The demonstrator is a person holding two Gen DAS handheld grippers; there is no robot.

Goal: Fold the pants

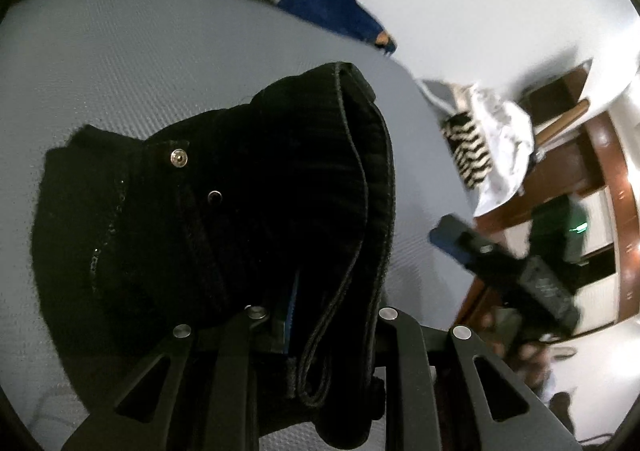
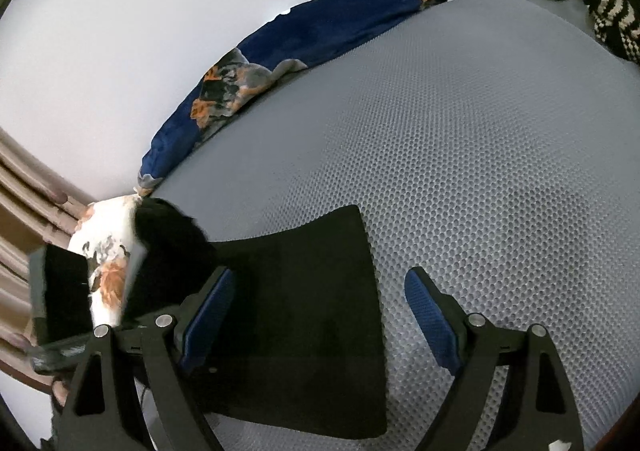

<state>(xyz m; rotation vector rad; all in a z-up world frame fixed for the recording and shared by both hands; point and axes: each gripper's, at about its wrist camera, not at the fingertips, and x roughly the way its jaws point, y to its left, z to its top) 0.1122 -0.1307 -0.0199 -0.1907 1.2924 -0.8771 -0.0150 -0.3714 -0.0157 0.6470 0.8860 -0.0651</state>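
Observation:
The black pants [image 1: 208, 219] are bunched on the grey mesh mattress [image 1: 160, 71]. Their waistband with a silver snap button [image 1: 179, 158] faces the left wrist view. My left gripper [image 1: 320, 331] is shut on the pants' waistband, which hangs over its fingers. In the right wrist view a flat black part of the pants [image 2: 304, 323] lies on the mattress [image 2: 460, 171]. My right gripper [image 2: 320, 315] is open just above that part, one blue pad [image 2: 210, 315] over the cloth. The right gripper also shows, blurred, in the left wrist view [image 1: 508, 271].
A blue floral blanket [image 2: 280, 55] lies along the mattress's far edge by the white wall. A zebra-striped cloth [image 1: 472, 155] and a white cloth [image 1: 508, 139] sit at the mattress's end. Wooden furniture [image 1: 608, 171] stands beyond. A floral pillow [image 2: 108, 251] lies left.

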